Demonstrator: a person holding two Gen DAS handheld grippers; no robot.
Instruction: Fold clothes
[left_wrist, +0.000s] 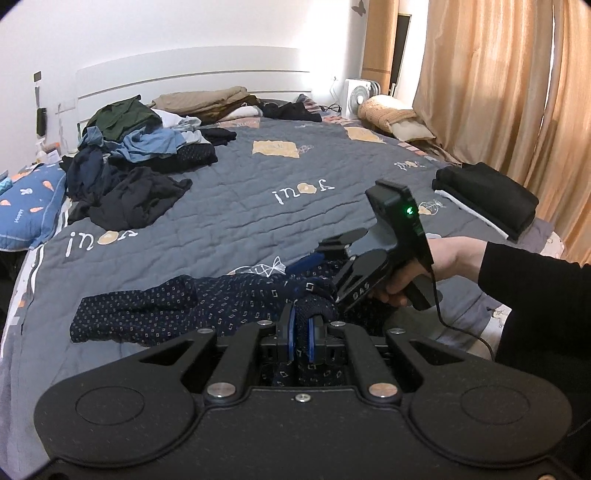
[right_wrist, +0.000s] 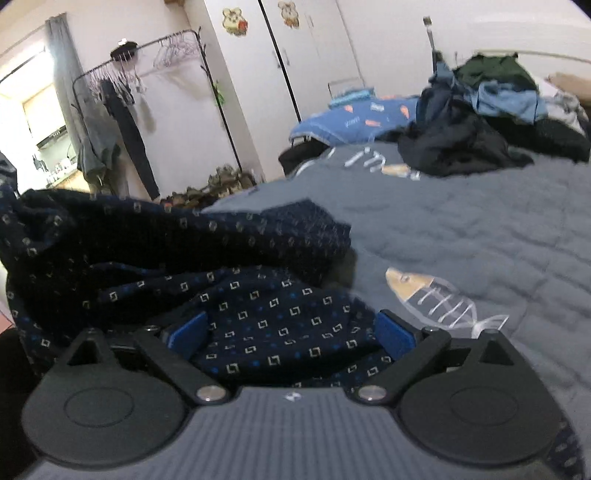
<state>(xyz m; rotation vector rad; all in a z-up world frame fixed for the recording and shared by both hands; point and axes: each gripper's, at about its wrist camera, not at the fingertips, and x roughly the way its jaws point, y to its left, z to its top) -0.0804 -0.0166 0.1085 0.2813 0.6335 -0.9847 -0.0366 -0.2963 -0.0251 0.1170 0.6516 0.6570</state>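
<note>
A wide bed (left_wrist: 236, 206) covered by a grey quilted bedspread with white lettering and a fish-skeleton print fills most of both views. Across its far left part sprawls a loose heap of unfolded clothes (left_wrist: 136, 155) in dark green, light blue, navy and black, and behind that a flatter stack of tan and brown garments (left_wrist: 207, 101) lies against the white headboard. A blue pillow with a carrot print (left_wrist: 29, 206) sits at the left edge of the bed. Near the right edge, beside peach-coloured curtains, rests a small folded pile, a black garment on a white one (left_wrist: 487, 201).

The task's thing, a navy knit garment with a pattern of small white squares and blue dots (left_wrist: 177, 310), lies on the near part of the bedspread, stretched out flat to the left and bunched up where both tools meet it.

The left gripper (left_wrist: 301, 332) has its blue-padded fingers (left_wrist: 291, 328) closed on a fold of this navy fabric, which rises in a hump between them.

The right gripper (right_wrist: 291, 332), held by a hand (left_wrist: 417, 273) coming out of a black sleeve, sits low over the same garment. In the right wrist view its blue fingers (right_wrist: 395, 332) stand wide apart with cloth lying in the space between them, not pinched.
</note>
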